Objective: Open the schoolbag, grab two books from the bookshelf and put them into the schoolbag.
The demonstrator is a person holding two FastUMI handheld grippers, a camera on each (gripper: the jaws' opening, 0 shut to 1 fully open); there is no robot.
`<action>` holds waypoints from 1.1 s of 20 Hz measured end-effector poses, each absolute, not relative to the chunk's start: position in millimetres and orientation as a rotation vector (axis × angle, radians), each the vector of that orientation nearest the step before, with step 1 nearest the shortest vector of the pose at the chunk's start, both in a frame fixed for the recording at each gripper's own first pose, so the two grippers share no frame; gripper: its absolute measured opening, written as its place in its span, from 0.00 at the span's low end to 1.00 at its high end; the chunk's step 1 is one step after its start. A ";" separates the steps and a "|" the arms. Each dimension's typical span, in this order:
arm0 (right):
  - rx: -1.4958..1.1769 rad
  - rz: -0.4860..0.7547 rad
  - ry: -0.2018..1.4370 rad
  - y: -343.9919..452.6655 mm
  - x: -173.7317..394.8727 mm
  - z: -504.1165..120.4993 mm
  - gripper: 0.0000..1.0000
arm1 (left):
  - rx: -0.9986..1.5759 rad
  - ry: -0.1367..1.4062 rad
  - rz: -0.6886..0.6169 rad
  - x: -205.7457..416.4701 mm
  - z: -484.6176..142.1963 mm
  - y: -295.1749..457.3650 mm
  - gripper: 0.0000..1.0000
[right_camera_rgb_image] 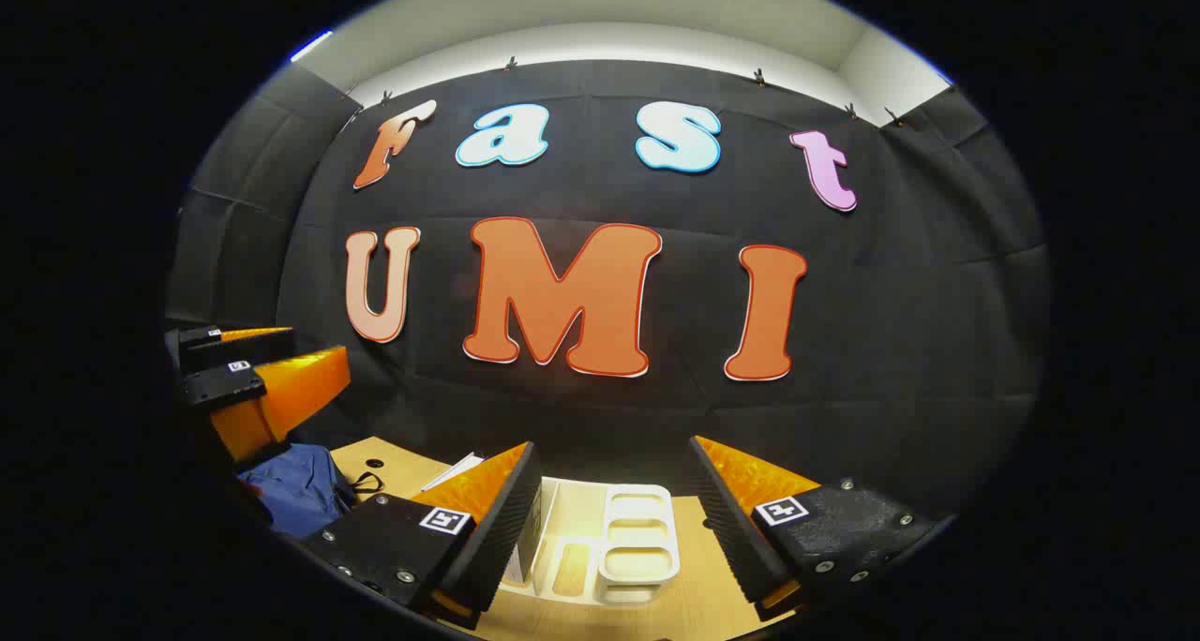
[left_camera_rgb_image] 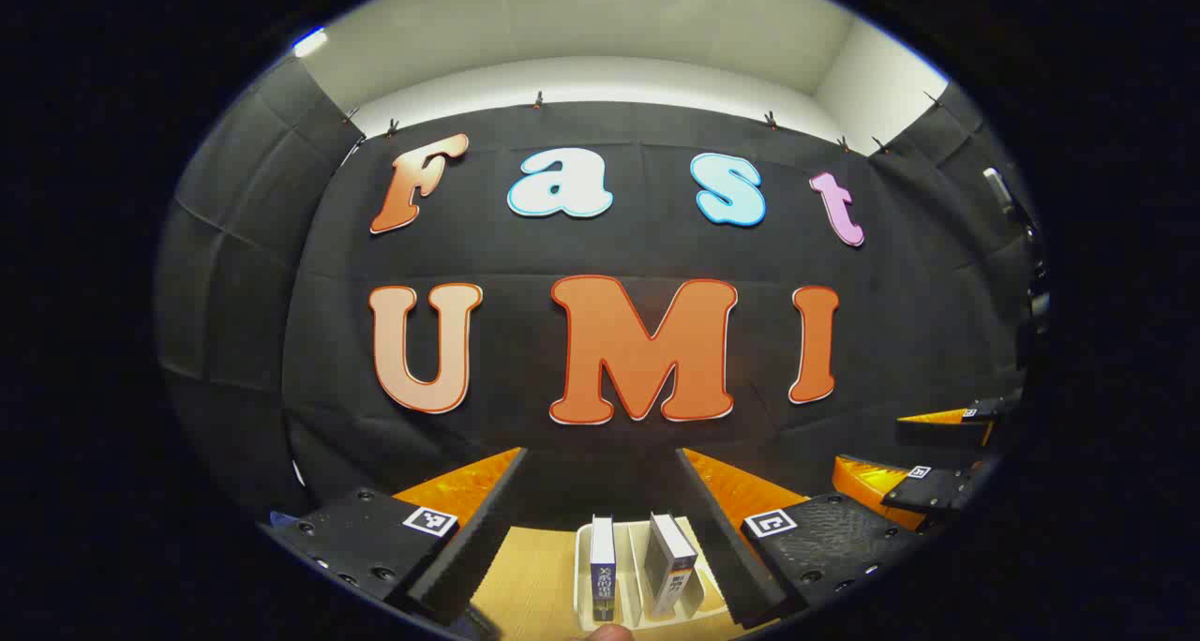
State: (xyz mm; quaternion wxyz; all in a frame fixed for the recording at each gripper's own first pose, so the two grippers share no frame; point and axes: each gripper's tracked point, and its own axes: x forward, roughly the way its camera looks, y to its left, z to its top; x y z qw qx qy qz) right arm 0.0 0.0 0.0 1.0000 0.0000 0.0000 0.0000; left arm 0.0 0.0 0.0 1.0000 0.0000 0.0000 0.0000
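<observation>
Between the spread fingers of the left tongs (left_camera_rgb_image: 600, 529), in the left gripper view, a white plastic slotted bookshelf (left_camera_rgb_image: 626, 599) stands on the pale wooden desk (left_camera_rgb_image: 534, 575). Two upright books sit in its slots: a book with a dark blue-and-white spine (left_camera_rgb_image: 602, 566) on the left and a book with a white cover and dark edge (left_camera_rgb_image: 673, 561) just beside it, tilted slightly. The left tongs are wide open and grip nothing. To the right in that view, the right tongs (left_camera_rgb_image: 947, 454) hang in the air, apart from the shelf.

Seen in the right gripper view, the right tongs (right_camera_rgb_image: 614, 529) are likewise spread wide with nothing between them, above the white bookshelf (right_camera_rgb_image: 637, 547) on the desk (right_camera_rgb_image: 694, 603). At the left edge, a dark blue fabric schoolbag (right_camera_rgb_image: 295, 496) lies on the desk below the left tongs (right_camera_rgb_image: 267, 379).
</observation>
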 end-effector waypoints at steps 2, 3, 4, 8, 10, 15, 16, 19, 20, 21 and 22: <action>0.013 -0.013 -0.006 0.5 0.5 -1.1 0.94 | -0.010 0.014 0.021 -3.0 -4.2 1.5 0.95; 0.018 -0.022 -0.013 0.3 0.1 0.6 0.94 | -0.022 0.019 0.025 -1.9 -4.7 2.9 0.96; 0.022 -0.024 -0.024 1.9 0.0 2.7 0.94 | -0.025 0.026 0.027 1.1 -7.9 4.8 0.96; 0.001 -0.023 -0.032 16.7 0.9 2.4 0.94 | 0.005 0.046 0.044 14.3 -13.1 17.3 0.94; 0.009 -0.029 -0.034 21.7 4.8 2.9 0.94 | 0.006 0.028 0.033 16.7 -11.5 20.1 0.96; 0.010 -0.027 -0.028 34.6 5.9 2.1 0.94 | -0.003 0.028 0.025 22.2 -15.1 33.7 0.94; 0.011 -0.024 -0.027 37.5 6.2 1.8 0.94 | -0.008 0.033 0.026 22.7 -18.6 34.3 0.95; 0.018 -0.016 -0.037 43.5 6.8 3.9 0.94 | -0.023 0.021 0.014 23.3 -16.6 42.6 0.96; 0.020 -0.015 -0.032 44.7 7.4 2.1 0.94 | -0.029 0.003 -0.011 25.2 -13.5 43.1 0.96; 0.022 -0.012 -0.026 46.7 7.5 0.0 0.94 | -0.022 -0.007 -0.030 28.7 -11.0 43.8 0.94; 0.023 -0.010 -0.021 47.7 7.3 -1.1 0.94 | -0.010 -0.006 -0.027 29.6 -14.0 50.1 0.94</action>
